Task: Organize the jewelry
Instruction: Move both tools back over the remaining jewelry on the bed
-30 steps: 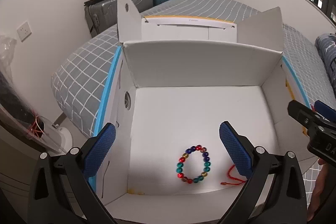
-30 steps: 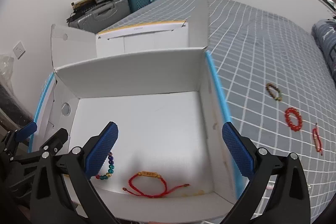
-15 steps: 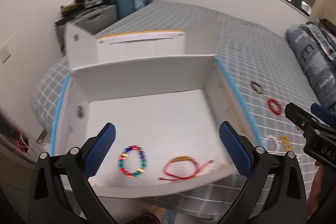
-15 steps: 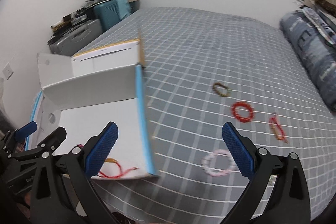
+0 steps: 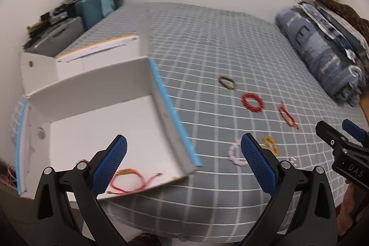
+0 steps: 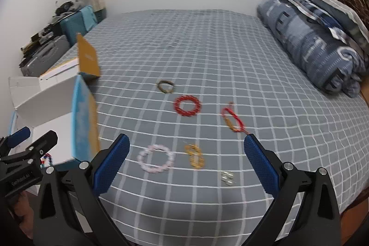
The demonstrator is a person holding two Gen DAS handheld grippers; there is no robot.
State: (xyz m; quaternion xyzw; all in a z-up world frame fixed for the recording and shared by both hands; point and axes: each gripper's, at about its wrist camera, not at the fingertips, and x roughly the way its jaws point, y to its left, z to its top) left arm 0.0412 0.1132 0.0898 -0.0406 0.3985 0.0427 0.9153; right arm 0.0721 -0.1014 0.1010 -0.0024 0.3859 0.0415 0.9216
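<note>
Both claws, left claw (image 5: pixel 183 159) and right claw (image 6: pixel 186 161), are being held released, empty. Bracelets (image 6: pixel 186 105) are lying on the bed (image 6: pixel 207 50) beside the white box (image 5: pixel 103 126). "DAS" is being shown on the right claw's body.

- A bed (image 6: pixel 207 43) in a grey sheet with a white grid is carrying everything.
- A white cardboard box (image 5: pixel 96 93) with blue edges is sitting open at its left side.
- A dark olive beaded bracelet (image 6: pixel 165 86) is lying farthest out on the sheet.
- A red beaded bracelet (image 6: pixel 186 105) is lying just nearer than it.
- A red cord bracelet (image 6: pixel 233 119) is lying to the right of that.
- A pale pink beaded bracelet (image 6: pixel 155 158) is lying near the front edge.
- A yellow-orange bracelet (image 6: pixel 194 156) is lying just beside the pink one.
- A small silvery piece (image 6: pixel 227 176), too blurred to name, is lying nearest the edge.
- A rolled blue quilt (image 6: pixel 311 43) is lying along the right side.
</note>
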